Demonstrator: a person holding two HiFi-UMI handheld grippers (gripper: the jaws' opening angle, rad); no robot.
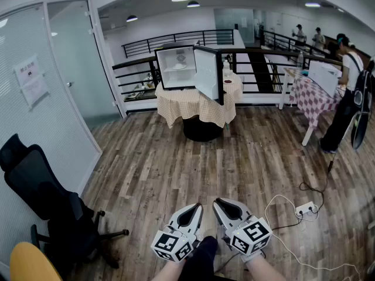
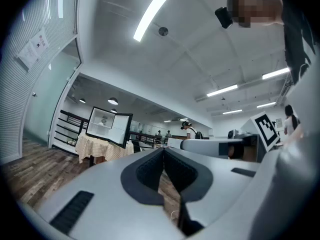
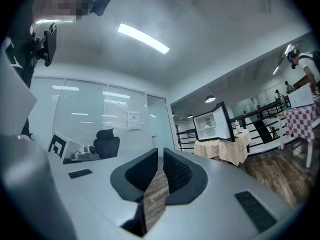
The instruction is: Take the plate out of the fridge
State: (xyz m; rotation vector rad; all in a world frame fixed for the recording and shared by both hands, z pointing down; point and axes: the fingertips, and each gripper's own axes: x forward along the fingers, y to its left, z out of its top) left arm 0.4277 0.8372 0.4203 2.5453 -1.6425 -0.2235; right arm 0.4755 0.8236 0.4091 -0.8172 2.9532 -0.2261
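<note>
The left gripper (image 2: pixel 163 155) has its fingers pressed together, pad against pad. The right gripper (image 3: pixel 160 156) is closed too, with only a thin slit between its pads through which the floor boards show. Neither holds anything. Both hang low and side by side, well apart from the fridge (image 1: pixel 179 66).

The step in hand looks like the approach, and nothing of the task is done yet. The fridge stands on a table (image 1: pixel 193 105) with a checked cloth. Its door (image 1: pixel 207 73) already hangs open on the fridge's right side. A pale flat thing on the shelf inside is most likely the plate (image 1: pixel 179 67), though it is too small to be sure.

The next move calls for walking across the bare wooden floor (image 1: pixel 176 168) up to the fridge. Then one gripper has to open and reach past the open door to the shelf.

Little blocks the way. An office chair (image 1: pixel 44 195) sits far to the left of the fridge. A power strip (image 1: pixel 306 208) and its cable (image 1: pixel 293 239) lie on the floor to the fridge's right, close to the person's feet, and could catch a foot. Further right of the fridge are a second table (image 1: pixel 316 95) and a person (image 1: pixel 347 92). A railing (image 1: pixel 176 40) runs behind the fridge.
</note>
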